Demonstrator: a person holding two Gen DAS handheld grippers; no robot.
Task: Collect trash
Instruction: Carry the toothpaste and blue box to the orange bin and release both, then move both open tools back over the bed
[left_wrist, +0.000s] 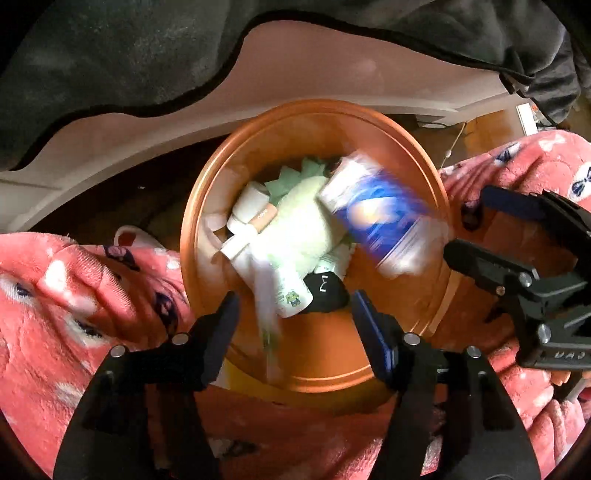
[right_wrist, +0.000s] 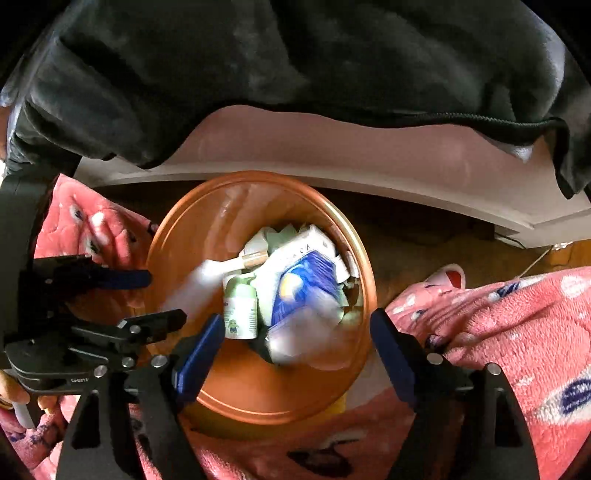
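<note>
Orange bin lies under both wide-open, empty hand-held grippers (left, right).

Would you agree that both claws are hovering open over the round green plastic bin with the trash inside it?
Not quite: the round plastic bin is orange, not green, as the left wrist view shows. The rest holds: the left claw and the right claw both hover open over it, with trash inside.

Home bedroom, pink fleece blanket, slipper, wooden floor
</note>
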